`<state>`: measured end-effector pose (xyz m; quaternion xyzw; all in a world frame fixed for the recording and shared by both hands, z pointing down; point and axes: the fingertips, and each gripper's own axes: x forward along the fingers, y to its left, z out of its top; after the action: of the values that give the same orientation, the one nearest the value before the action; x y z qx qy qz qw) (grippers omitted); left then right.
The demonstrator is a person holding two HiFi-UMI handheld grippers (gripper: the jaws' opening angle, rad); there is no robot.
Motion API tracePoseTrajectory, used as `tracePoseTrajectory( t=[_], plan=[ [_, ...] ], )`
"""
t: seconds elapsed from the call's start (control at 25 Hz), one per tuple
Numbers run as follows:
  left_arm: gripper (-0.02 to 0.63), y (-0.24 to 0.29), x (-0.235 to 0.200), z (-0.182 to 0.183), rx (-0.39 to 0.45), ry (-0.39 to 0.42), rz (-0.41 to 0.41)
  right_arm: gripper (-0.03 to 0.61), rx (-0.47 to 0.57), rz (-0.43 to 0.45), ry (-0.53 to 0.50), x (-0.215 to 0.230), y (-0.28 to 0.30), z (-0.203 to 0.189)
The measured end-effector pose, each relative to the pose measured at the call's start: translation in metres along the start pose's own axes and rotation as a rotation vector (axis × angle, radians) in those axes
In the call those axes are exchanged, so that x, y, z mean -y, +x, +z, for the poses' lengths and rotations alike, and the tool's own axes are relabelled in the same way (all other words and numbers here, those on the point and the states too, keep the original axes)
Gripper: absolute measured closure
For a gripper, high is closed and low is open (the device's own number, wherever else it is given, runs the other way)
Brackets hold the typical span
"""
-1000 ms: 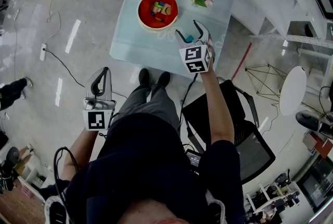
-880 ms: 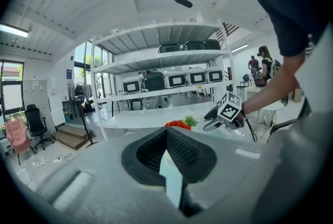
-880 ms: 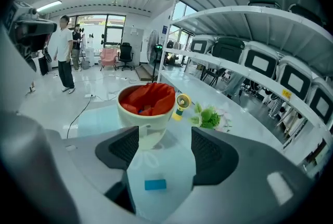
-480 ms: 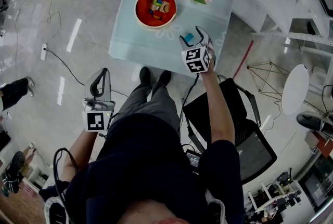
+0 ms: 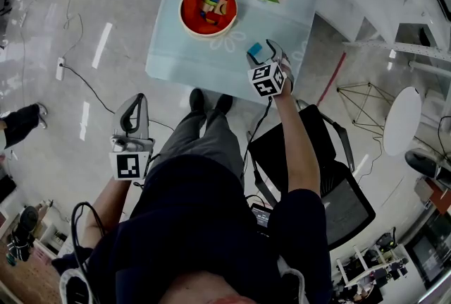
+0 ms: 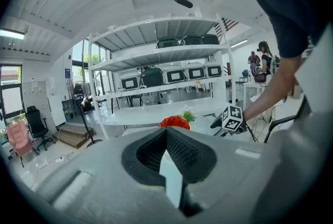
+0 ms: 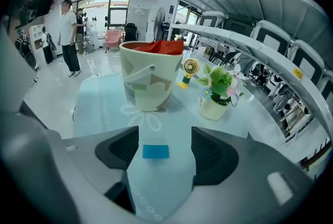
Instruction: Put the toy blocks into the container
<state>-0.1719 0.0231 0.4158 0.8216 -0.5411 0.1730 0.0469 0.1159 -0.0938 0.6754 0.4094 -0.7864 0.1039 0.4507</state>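
Note:
A small blue block lies flat on the glass table, between the jaws of my right gripper. The jaws stand open, with a gap on both sides of the block. The right gripper hovers near the table's front right. The container, a pale bucket with a red lining, stands upright beyond it and holds several coloured blocks. My left gripper hangs off the table, low at the left over the floor. Its jaws are shut with nothing in them.
A potted flower and a small yellow fan stand at the table's far right, behind the bucket. A black chair stands behind the right arm. Cables lie on the floor to the left.
The right gripper has shifted slightly away from the bucket, and the blue block still lies between its open jaws. The left gripper has stayed where it was.

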Motion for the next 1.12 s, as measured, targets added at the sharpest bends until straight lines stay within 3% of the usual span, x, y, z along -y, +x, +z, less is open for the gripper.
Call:
tracePoseTrajectory(
  t=[0.48, 1.12],
  plan=[
    [0.614, 0.004, 0.004, -0.007, -0.026, -0.001, 0.012, 0.261, -0.068, 0.088, -0.156, -0.012, 0.028, -0.030],
    [0.614, 0.005, 0.005, -0.019, -0.069, -0.006, 0.041, 0.262, -0.147, 0.241, -0.531, -0.028, 0.058, -0.064]
  ],
)
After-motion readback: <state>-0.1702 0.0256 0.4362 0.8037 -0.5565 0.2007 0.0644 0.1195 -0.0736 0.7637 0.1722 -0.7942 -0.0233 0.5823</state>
